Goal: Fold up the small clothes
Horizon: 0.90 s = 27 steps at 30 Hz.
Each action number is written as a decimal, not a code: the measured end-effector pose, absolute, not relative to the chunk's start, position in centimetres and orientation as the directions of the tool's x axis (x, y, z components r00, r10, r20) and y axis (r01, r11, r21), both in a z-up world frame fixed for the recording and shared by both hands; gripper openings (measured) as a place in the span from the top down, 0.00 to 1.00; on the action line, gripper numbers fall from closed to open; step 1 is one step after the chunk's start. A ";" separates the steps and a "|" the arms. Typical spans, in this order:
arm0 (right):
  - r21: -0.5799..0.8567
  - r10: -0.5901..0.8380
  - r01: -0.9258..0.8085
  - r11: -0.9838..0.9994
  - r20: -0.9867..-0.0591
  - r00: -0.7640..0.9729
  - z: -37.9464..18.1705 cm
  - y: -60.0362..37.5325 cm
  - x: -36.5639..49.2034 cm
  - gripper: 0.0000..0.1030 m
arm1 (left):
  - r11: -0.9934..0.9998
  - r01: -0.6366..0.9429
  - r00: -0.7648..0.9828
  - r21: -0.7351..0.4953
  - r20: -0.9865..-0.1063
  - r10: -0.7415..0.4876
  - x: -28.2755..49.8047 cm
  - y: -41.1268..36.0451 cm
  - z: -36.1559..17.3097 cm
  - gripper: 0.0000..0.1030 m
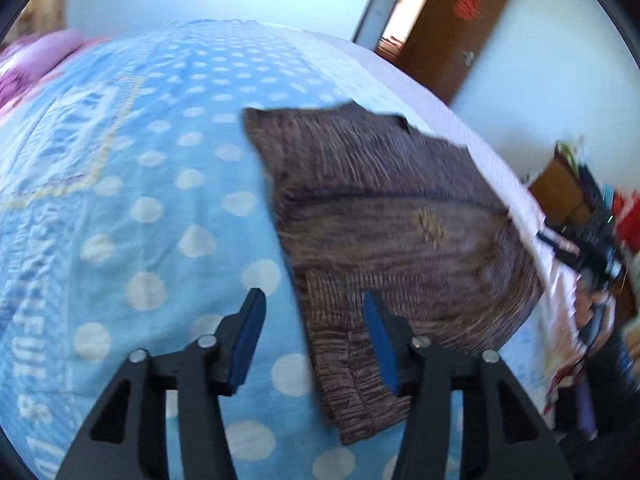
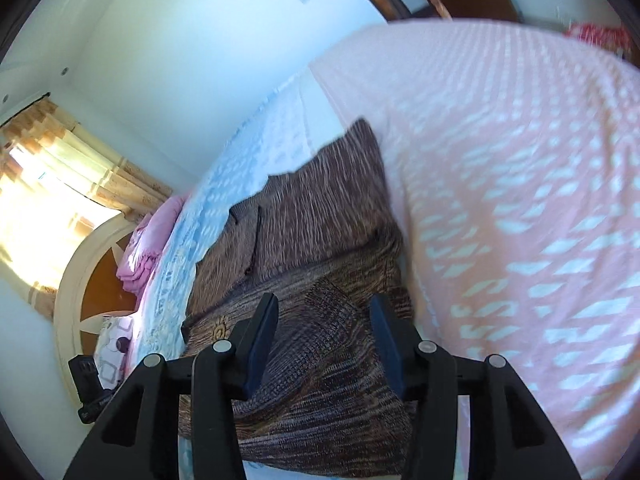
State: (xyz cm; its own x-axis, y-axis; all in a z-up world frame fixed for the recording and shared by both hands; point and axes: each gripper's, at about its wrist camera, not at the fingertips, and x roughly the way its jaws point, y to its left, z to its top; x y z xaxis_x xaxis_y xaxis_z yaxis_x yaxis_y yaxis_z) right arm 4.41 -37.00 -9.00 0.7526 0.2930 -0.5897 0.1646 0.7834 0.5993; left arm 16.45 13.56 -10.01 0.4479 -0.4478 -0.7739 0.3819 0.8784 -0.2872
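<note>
Your left gripper (image 1: 314, 338) hangs with jaws spread and holding nothing over the brown knit garment's (image 1: 392, 240) near-left edge on the polka-dot bedspread (image 1: 140, 208); your right gripper (image 2: 324, 340), likewise parted, hovers over its folds.

Garment (image 1: 392, 216) flat on bed cover (image 1: 140, 208), ahead of both fingers' tips.

Left view: lies ahead and right of left gripper (image 1: 314, 316), near edge passing between fingers (image 1: 252, 336); folded bedding (image 1: 24, 64) far left behind. Right view: spread under and ahead of right gripper (image 2: 324, 320); blanket (image 2: 520, 200) just right, pillow (image 2: 140, 240) far left.
</note>
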 end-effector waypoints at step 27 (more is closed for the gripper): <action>0.461 0.194 0.196 0.866 -0.670 0.717 -9.7 -34.6 0.5 0.52 | 0.912 0.370 0.562 -0.174 -0.740 -0.369 14.9 9.2 -13.1 0.86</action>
